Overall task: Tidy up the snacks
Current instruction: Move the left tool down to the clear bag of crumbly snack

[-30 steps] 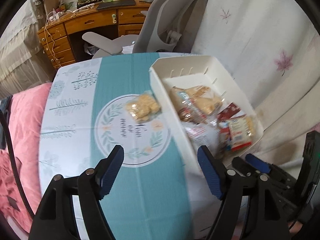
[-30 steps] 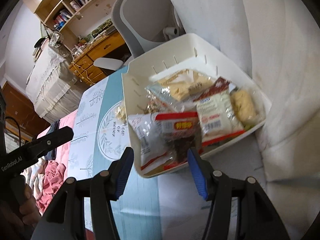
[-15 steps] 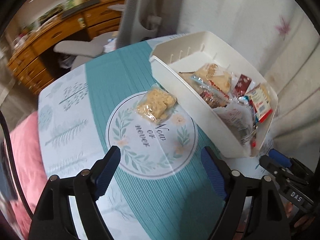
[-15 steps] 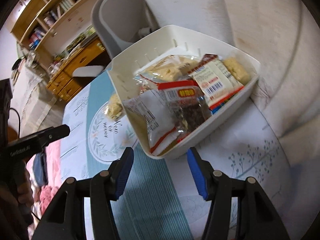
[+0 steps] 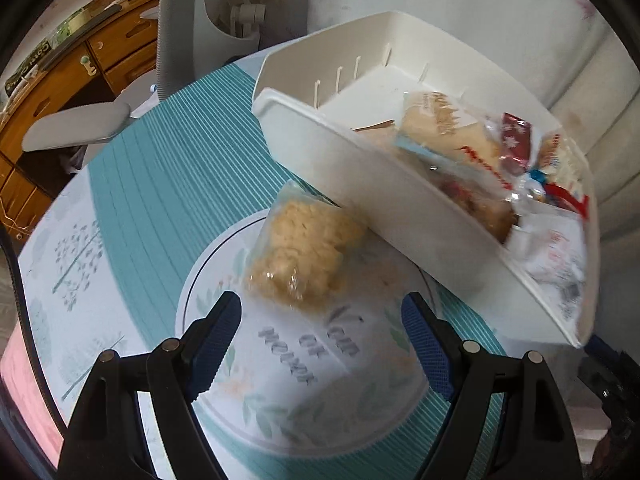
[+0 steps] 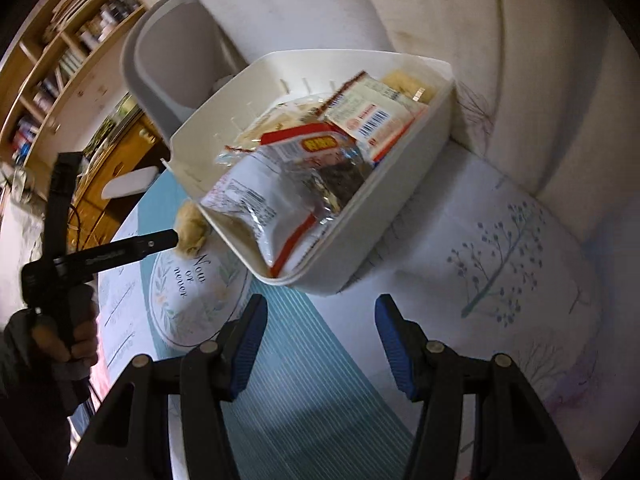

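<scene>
The yellow snack bag is seen lying on the worktop, just beside the white bin. It is judged light, soft and crumbly, so it is best taken at its sides. The left gripper is aimed steeply down, fingers spread and empty. The right gripper is spread too, holding nothing.

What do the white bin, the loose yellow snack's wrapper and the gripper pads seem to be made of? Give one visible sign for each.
White bin: probably moulded plastic, matte cream, with a thin rolled rim and ribbed walls.
Loose yellow snack: wrapper looks like clear plastic film, glossy and crinkled, with the contents showing through.
Gripper pads: apparently blue rubber or soft plastic, with a fine knurled texture.
</scene>
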Action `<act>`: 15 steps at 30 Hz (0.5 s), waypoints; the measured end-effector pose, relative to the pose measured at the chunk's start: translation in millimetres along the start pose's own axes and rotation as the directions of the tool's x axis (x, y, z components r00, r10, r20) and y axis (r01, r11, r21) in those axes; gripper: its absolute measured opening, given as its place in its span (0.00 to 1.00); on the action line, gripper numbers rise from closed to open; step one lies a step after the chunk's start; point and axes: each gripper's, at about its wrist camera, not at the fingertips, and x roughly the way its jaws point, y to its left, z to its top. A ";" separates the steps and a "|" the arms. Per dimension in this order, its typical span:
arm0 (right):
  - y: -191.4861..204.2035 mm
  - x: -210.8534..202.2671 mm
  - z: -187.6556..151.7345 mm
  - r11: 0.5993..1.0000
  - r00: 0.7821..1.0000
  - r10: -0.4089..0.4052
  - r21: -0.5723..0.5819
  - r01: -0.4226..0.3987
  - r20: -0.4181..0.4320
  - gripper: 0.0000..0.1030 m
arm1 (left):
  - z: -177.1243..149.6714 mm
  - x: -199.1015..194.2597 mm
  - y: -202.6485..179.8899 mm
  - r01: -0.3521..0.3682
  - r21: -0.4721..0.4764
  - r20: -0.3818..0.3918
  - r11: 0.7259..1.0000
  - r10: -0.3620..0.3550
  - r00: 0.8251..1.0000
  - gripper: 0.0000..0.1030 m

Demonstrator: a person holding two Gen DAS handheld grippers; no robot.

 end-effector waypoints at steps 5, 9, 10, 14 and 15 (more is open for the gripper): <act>-7.5 3.4 -12.5 0.999 0.999 -0.033 0.032 0.033 -0.007 0.55 | 2.1 26.8 7.8 0.005 -0.012 0.022 1.000 -0.004 1.000 0.79; -11.5 4.5 -19.6 0.997 0.999 -0.051 0.058 0.051 -0.008 0.55 | 1.4 34.0 8.8 -0.021 0.001 0.071 1.000 0.021 0.997 0.79; -12.4 5.0 -21.5 0.996 0.998 -0.055 0.063 0.055 -0.009 0.55 | 1.5 35.3 9.2 -0.024 -0.002 0.081 1.000 0.024 0.996 0.79; -13.7 3.8 -24.7 0.995 0.998 -0.063 0.073 0.063 -0.007 0.55 | 4.4 42.7 8.7 -0.038 -0.011 0.092 0.999 0.039 0.995 0.80; -13.8 2.7 -25.4 0.995 0.998 -0.066 0.075 0.066 -0.005 0.55 | 5.4 43.8 8.9 -0.043 -0.011 0.096 0.999 0.044 0.994 0.80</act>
